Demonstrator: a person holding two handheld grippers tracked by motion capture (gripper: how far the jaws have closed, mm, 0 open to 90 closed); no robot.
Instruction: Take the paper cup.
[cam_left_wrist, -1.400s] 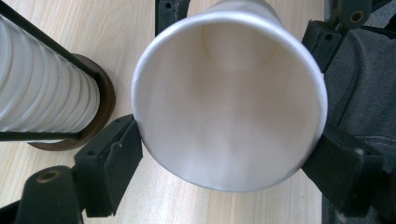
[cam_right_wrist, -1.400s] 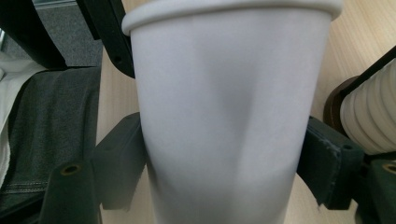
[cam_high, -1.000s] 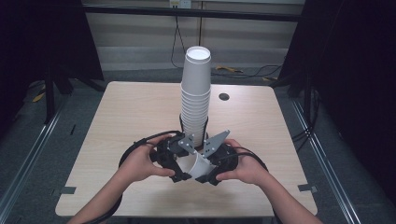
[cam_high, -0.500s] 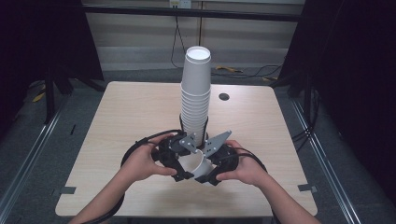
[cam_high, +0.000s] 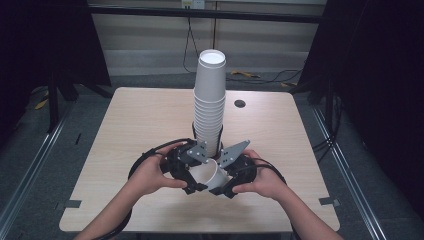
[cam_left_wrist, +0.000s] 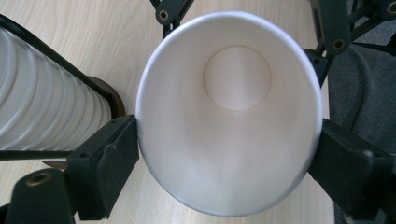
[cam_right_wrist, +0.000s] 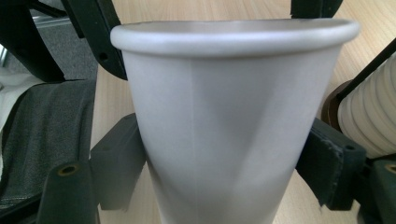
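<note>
You hold one loose paper cup (cam_high: 210, 176) lying on its side between both tools, just in front of the tall cup stack (cam_high: 209, 100), mouth toward your left gripper (cam_high: 192, 172), whose jaws pinch its rim, while your right gripper (cam_high: 227, 180) pinches its wall.

Pale wooden table (cam_high: 135, 125) with rounded corners, a small dark round hole (cam_high: 240, 103) near its far right side. Grey floor (cam_high: 30, 135) around it, with metal rails (cam_high: 30, 172) running along both sides. Beyond the far edge, a light panelled wall (cam_high: 150, 40) crossed by a dark horizontal bar (cam_high: 150, 11). Black cables (cam_high: 260, 77) strewn at the wall's foot. Black curtains (cam_high: 385, 75) to left and right. Even overhead lighting.
</note>
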